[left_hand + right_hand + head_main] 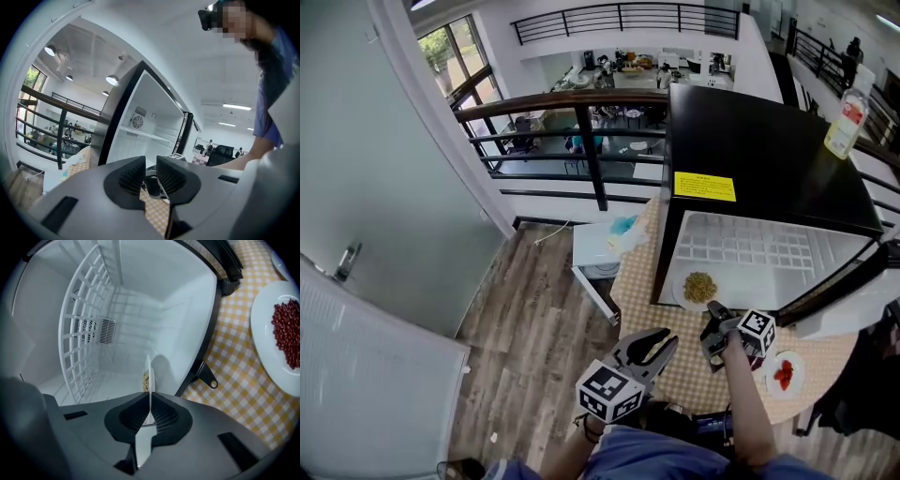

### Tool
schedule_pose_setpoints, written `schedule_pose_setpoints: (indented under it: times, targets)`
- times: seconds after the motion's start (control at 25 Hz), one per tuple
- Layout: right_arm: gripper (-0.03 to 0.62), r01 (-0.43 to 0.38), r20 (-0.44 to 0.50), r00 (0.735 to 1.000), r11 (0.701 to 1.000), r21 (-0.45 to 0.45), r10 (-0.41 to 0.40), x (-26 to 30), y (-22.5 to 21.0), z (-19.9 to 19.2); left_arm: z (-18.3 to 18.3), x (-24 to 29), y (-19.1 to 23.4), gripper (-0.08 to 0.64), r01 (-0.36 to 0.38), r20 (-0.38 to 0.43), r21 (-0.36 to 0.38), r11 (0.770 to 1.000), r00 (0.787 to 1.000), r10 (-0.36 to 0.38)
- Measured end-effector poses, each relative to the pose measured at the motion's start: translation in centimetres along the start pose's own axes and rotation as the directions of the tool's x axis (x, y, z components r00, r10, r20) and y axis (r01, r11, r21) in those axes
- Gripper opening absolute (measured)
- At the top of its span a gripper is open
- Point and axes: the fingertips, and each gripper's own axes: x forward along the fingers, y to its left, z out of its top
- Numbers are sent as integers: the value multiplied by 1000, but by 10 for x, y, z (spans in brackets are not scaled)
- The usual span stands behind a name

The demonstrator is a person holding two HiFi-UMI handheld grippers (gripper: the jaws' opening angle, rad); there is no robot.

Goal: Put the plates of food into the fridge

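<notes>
On the yellow-checked table cloth (675, 380) of a railed mezzanine: black box fridge (759, 141), door open. Mid-loading: right gripper (713, 319) pinching the rim of the white plate of tan grains (698, 288) at the fridge mouth. Next, probably: push deeper, set flat, release. Left gripper (664, 339) slightly spread, empty. White plate of red beans (785, 374) waiting on the cloth.
</notes>
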Motion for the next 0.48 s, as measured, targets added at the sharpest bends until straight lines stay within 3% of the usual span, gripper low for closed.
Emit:
schedule_pose_setpoints:
  times: [0.24, 0.48]
  targets:
    - [23, 24, 30, 999, 999, -34, -23, 19, -3, 18, 0, -6, -3, 69, -29, 0, 7, 1000, 1000, 29]
    - [25, 107, 78, 993, 971, -215, -92, 36, 0, 32, 0, -10, -4, 69, -49, -2, 20, 999, 999, 49]
